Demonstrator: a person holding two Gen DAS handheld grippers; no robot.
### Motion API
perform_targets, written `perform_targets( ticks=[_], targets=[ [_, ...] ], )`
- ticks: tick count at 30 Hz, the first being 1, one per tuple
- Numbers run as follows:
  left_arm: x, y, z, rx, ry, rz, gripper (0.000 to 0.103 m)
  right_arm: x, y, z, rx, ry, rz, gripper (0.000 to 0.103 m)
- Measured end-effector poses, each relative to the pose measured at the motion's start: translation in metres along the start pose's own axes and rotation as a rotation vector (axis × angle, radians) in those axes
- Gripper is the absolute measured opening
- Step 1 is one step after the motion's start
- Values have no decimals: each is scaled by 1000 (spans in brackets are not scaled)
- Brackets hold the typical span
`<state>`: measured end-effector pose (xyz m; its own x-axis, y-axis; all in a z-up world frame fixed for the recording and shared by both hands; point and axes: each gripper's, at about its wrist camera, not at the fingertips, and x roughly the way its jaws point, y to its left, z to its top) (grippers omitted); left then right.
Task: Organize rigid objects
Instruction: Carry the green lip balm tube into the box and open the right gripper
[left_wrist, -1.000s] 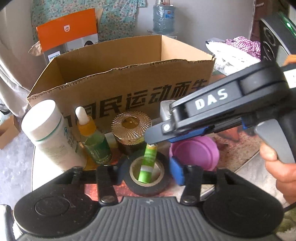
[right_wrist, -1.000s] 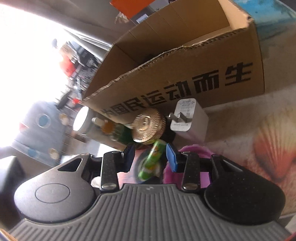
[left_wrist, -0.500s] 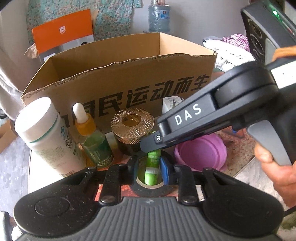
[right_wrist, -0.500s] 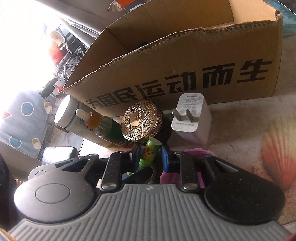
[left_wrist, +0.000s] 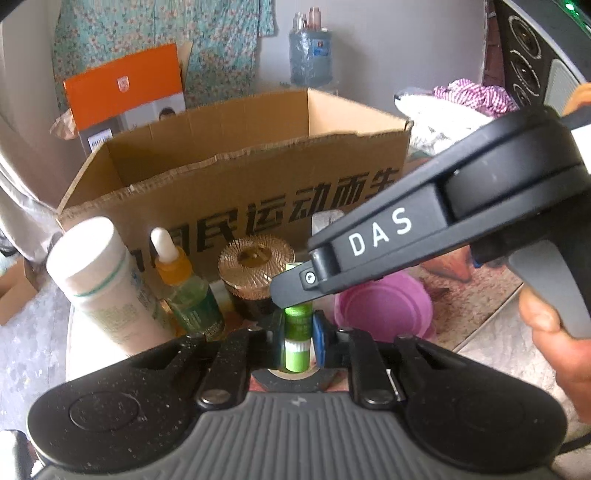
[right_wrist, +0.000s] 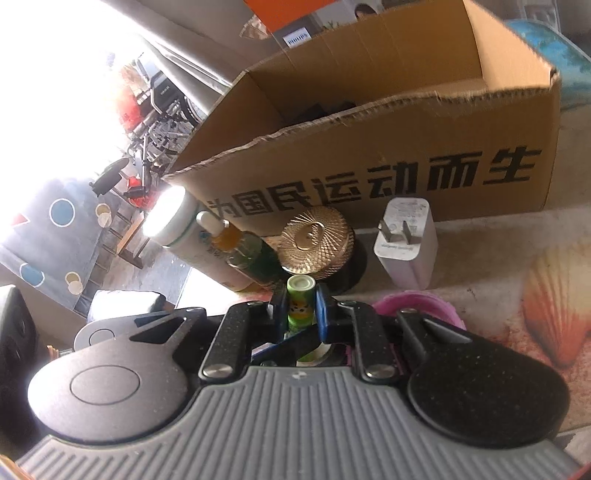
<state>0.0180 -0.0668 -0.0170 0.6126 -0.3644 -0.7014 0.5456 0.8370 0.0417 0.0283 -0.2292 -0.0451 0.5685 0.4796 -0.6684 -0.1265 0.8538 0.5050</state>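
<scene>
Green tube (left_wrist: 297, 334) upright, clamped by left gripper (left_wrist: 298, 338), right gripper (right_wrist: 301, 308)

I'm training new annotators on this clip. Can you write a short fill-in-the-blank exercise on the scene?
1. Both tools, the left tool and the right tool, are shut on the small ____ tube.
2. The tube stands inside a roll of black ____.
3. The bowl beside the tube is ____.
4. The white charger stands in front of the cardboard ____.

Missing words: green; tape; pink; box
</scene>
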Motion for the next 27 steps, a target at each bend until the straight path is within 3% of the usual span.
perform_targets(
  ticks=[9,16,21,27],
  targets=[
    [-47,2,28,47,-146,69,16,-50,33,5,-107,-132,26,14],
    [-66,25,82,73,-229,148,16,-87,64,57,-222,-232,99,14],
    [-47,62,126,28,-158,142,16,-76,73,120,-233,-186,155,14],
    [5,114,150,-65,28,64,16,-13,53,194,-83,20,222,14]
  ],
)
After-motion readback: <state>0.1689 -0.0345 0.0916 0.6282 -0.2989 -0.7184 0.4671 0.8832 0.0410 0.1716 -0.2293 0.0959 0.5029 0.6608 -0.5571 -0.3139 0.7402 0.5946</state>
